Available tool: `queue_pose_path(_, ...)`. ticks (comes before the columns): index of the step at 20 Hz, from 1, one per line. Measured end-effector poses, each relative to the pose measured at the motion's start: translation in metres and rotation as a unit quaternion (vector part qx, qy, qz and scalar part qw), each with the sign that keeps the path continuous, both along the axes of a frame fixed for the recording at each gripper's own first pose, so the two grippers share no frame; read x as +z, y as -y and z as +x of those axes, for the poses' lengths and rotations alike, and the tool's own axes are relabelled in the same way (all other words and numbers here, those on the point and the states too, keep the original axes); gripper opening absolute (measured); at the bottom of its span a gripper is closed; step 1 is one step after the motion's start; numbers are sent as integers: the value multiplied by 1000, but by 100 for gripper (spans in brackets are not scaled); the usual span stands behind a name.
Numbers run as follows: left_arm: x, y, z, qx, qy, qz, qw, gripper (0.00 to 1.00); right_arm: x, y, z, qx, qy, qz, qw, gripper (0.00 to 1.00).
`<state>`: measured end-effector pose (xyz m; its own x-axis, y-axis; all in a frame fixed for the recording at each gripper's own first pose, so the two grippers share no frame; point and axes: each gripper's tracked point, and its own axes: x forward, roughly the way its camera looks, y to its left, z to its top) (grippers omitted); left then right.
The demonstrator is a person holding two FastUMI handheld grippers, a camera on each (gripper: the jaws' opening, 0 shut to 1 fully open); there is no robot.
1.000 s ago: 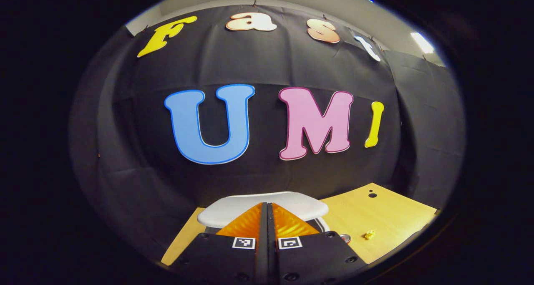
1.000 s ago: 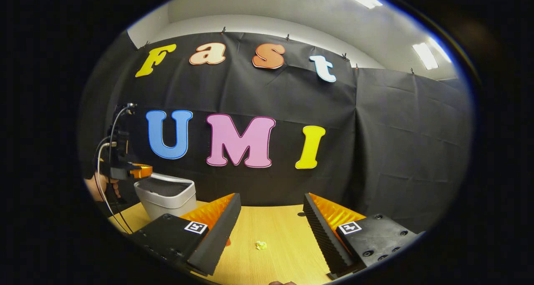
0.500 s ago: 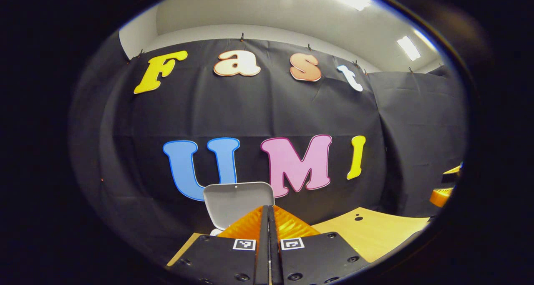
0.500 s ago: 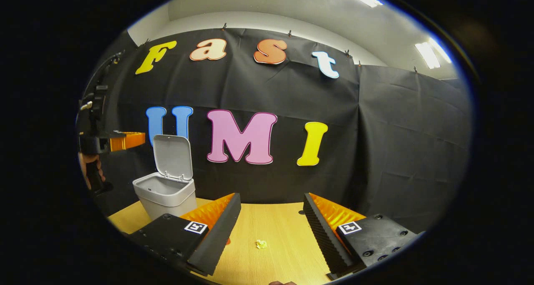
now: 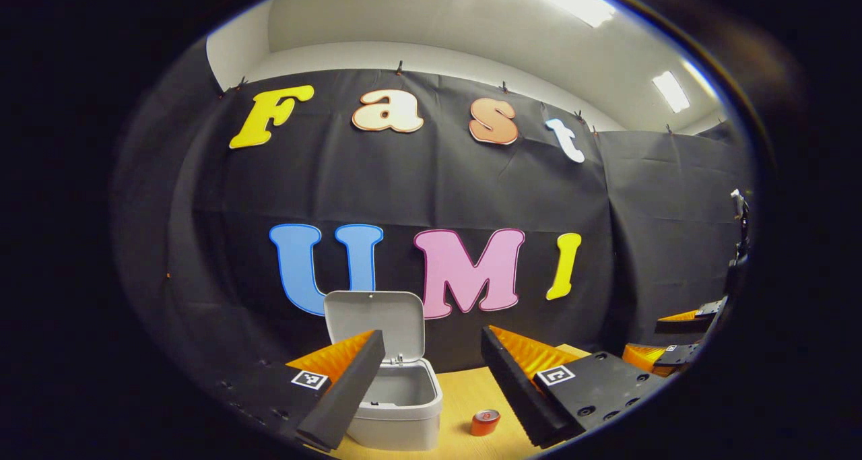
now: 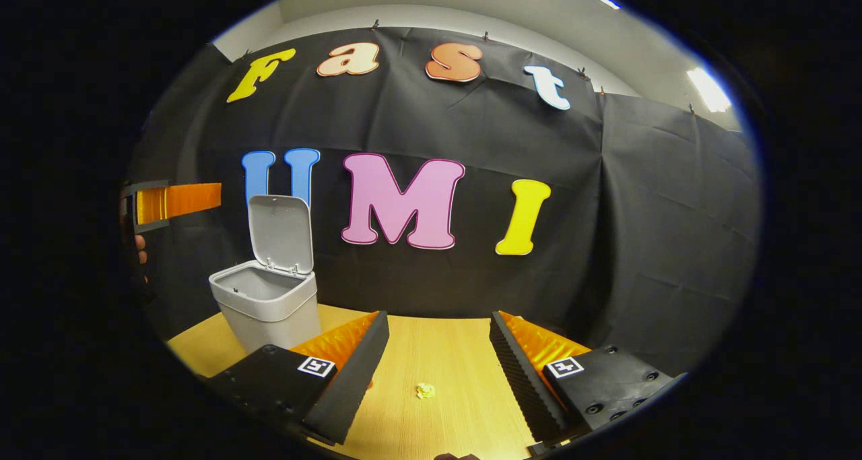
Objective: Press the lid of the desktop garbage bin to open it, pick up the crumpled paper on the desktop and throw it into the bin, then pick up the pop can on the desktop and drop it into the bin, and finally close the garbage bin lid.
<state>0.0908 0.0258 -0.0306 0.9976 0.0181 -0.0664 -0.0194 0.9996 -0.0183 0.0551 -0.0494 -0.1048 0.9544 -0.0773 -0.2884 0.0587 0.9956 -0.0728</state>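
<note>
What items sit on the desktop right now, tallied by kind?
Garbage bin, lid up: 1
Pop can: 1
Crumpled paper: 1
Total: 3

Wooden table [image 6: 458,352]: bin [image 6: 269,308], crumpled paper [image 6: 424,390], pop can [image 5: 485,421].

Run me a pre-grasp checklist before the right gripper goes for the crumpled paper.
1. Bin lid standing open: ok.
2. Garbage bin upright on the table: ok.
3. Right gripper open, holding nothing: ok.
4. Crumpled paper on the table ahead, between the fingers' lines: ok.
5. Left gripper open and raised above the bin: ok.
6. Pop can upright beside the bin, apart from it: ok.
7. Bin empty inside: cannot tell fully.
</note>
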Motion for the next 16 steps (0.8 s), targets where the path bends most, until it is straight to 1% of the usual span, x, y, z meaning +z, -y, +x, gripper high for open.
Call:
queue_pose_path(2,-1,5,-9,3,1,-6,1000,96,-16,-2,12,12,-13,0,1000,97)
queue_pose_path(4,-7,5,-15,10,-9,-10,1000,96,-39,-5,20,24,-38,1,999,97)
queue_pose_path(7,-25,8,-23,14,-30,-15,999,96,-90,-10,31,47,-108,-2,993,98)
queue_pose_path(9,-37,2,-28,28,-48,-4,998,96,-123,-10,36,59,-167,5,984,97)
queue_pose_path(11,-46,0,-33,41,-56,-5,998,96,-174,-8,43,70,-237,20,969,98)
queue_pose_path(13,-68,-4,-44,58,-89,-14,994,96,-200,-9,50,75,-268,19,960,98)
queue_pose_path(16,-87,-13,-58,86,-115,-12,990,97,-244,-2,64,78,-310,-2,948,98)
